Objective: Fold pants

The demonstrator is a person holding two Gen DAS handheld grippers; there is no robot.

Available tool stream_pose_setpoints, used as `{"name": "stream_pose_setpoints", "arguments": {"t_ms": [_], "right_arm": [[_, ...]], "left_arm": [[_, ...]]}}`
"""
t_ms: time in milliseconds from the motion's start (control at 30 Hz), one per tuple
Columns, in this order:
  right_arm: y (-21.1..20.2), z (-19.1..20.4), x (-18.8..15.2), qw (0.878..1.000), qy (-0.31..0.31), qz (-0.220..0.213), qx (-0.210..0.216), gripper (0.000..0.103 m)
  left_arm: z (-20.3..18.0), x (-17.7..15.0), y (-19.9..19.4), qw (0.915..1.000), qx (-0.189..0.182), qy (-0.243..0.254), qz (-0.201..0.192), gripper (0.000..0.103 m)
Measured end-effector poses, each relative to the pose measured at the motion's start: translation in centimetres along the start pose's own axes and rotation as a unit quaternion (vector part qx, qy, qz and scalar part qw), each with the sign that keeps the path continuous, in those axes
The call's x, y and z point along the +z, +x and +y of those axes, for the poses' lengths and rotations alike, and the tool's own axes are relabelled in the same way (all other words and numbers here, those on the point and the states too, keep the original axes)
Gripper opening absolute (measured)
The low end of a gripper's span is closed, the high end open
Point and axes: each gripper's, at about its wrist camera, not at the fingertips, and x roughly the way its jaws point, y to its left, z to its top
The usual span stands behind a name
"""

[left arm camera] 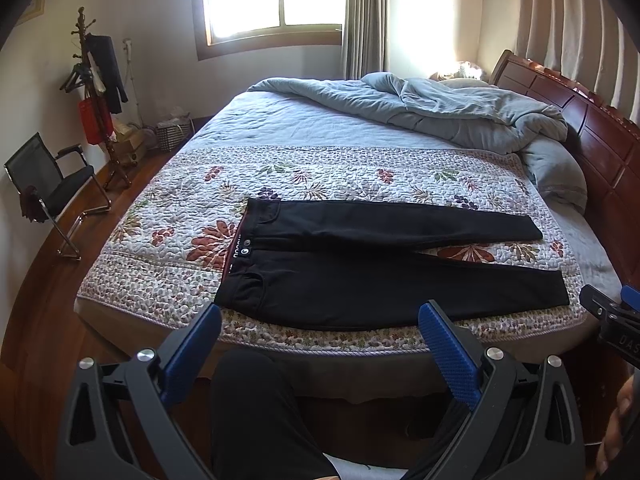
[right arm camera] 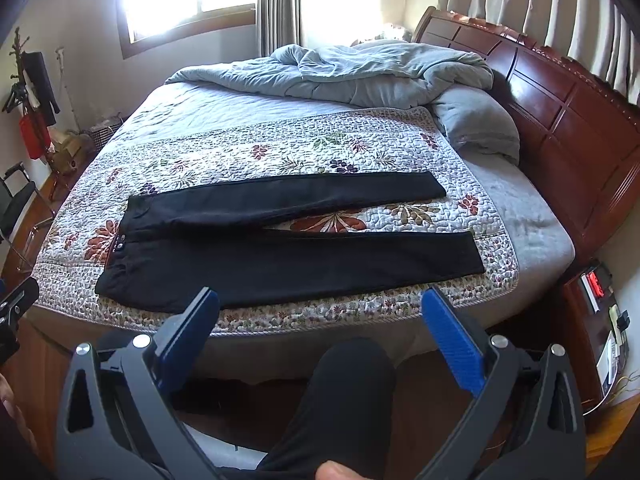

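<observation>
Seemingly lettered waistband (left arm camera: 237, 250) unreadable; pants (left arm camera: 360, 276) unfolded.

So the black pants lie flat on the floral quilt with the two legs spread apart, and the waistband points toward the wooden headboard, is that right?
Not quite. The black pants do lie flat on the floral quilt with the legs spread apart, but the waistband points away from the wooden headboard; the leg ends are on the headboard side. The left wrist view shows it.

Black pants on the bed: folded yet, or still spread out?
Spread out, unfolded. The black pants lie flat on the floral quilt, legs apart with quilt showing between them, waistband to the left.
</observation>
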Motion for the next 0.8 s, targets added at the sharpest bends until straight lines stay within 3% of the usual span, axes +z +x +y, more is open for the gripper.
{"name": "stream_pose_setpoints", "arguments": {"t_ms": [800], "right_arm": [[0.54, -0.01, 0.13, 1.000, 0.000, 0.006, -0.001, 0.101]], "left_arm": [[0.39, -0.14, 0.58, 1.0000, -0.001, -0.002, 0.005, 0.099]]}}
